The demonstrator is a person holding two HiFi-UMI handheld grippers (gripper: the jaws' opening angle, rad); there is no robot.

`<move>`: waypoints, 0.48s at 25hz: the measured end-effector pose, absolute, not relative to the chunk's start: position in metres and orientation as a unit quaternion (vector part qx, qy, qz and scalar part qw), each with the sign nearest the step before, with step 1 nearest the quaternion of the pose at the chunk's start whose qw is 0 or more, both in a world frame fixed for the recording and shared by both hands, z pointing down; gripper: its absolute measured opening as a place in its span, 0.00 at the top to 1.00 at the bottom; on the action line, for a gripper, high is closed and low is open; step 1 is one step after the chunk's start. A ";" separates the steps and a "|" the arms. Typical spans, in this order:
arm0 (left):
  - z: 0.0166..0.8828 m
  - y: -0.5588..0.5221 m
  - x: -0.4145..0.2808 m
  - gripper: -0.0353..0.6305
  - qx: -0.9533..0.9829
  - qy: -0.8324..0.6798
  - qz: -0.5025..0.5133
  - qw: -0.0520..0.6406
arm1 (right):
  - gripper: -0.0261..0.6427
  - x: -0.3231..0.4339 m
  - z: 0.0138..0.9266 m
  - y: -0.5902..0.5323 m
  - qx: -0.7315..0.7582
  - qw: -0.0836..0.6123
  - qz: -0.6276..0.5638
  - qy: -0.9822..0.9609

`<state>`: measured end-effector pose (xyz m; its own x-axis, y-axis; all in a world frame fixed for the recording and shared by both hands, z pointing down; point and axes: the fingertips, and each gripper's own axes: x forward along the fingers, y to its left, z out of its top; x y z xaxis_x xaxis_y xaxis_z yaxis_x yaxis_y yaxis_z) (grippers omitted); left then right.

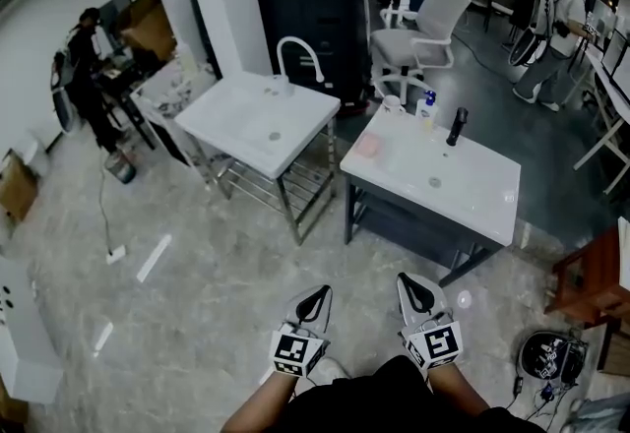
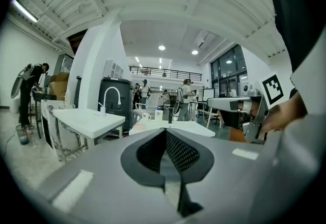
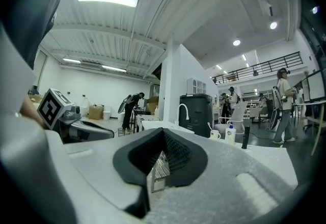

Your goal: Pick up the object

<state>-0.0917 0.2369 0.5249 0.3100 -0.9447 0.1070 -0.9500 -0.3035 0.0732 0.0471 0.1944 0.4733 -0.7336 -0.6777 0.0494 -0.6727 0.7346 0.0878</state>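
Note:
A white washbasin table [image 1: 472, 187] stands ahead of me on the right. On it are a pink flat piece [image 1: 367, 146], a white cup [image 1: 393, 104], a blue-capped bottle [image 1: 426, 111] and a black tap [image 1: 457, 126]. My left gripper [image 1: 317, 295] and right gripper [image 1: 415, 285] hang side by side low in the head view, well short of that table. Both are shut with nothing between the fingers; the left gripper [image 2: 165, 131] and right gripper [image 3: 163, 131] show their tips meeting in their own views. The cup [image 3: 215, 134] and bottle [image 3: 231, 133] show far off in the right gripper view.
A second white basin table [image 1: 258, 118] with a white curved tap [image 1: 300, 55] stands to the left. Behind are a black cabinet [image 1: 313, 13] and a white office chair [image 1: 418, 37]. A person [image 1: 84, 77] works at far left, others at the back right. A wooden stool [image 1: 591, 283] is at right.

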 end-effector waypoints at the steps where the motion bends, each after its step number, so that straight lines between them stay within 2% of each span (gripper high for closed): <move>1: 0.526 0.235 -0.094 0.92 0.807 -0.587 0.022 0.062 | 0.96 0.045 0.475 0.194 0.363 0.040 -0.031 -0.930; 12: 0.536 0.192 -0.107 0.92 0.802 -0.592 0.036 0.075 | 0.96 0.033 0.486 0.151 0.356 0.042 -0.017 -0.933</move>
<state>-0.1072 0.1923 0.5363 0.2963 -0.9436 0.1478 -0.9546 -0.2876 0.0777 0.0328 0.1515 0.4859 -0.7429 -0.6661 0.0668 -0.6631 0.7459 0.0626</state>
